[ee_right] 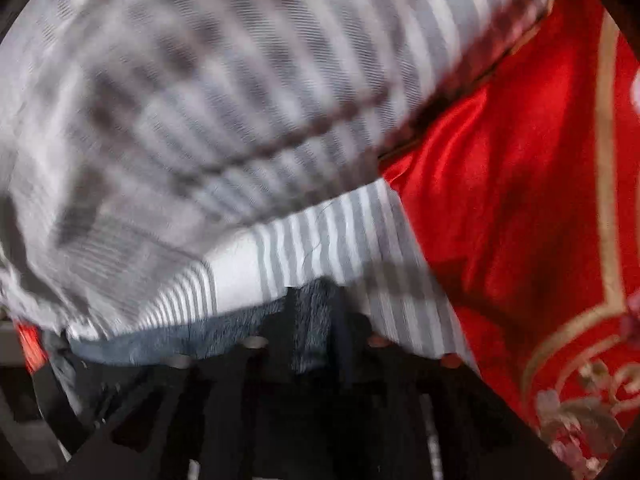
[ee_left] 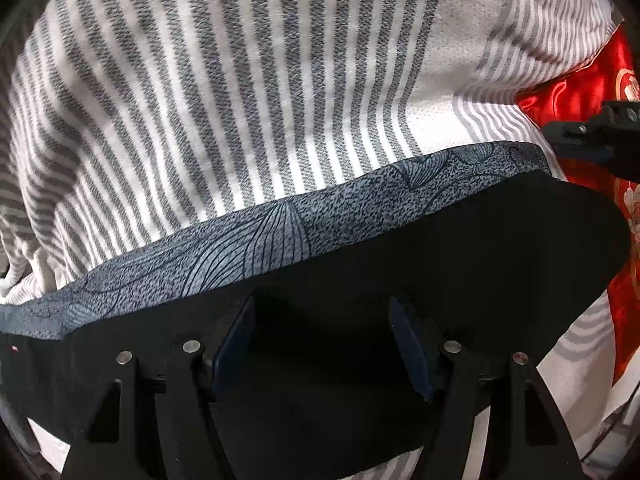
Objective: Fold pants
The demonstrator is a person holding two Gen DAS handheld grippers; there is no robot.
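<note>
The pants point(ee_left: 460, 248) are black with a blue-grey patterned waistband point(ee_left: 280, 236) and lie on a grey-and-white striped sheet point(ee_left: 200, 100). My left gripper point(ee_left: 322, 320) is open just above the black cloth, fingers apart, holding nothing. My right gripper point(ee_left: 588, 136) shows at the right edge of the left wrist view, near the waistband's right end. In the blurred right wrist view the right gripper point(ee_right: 316, 320) is shut on the blue-grey waistband point(ee_right: 312, 312), with black pants cloth point(ee_right: 280, 420) below it.
A red satin cloth with gold embroidery point(ee_right: 520, 200) lies to the right of the striped sheet point(ee_right: 240, 100); it also shows in the left wrist view point(ee_left: 580, 92).
</note>
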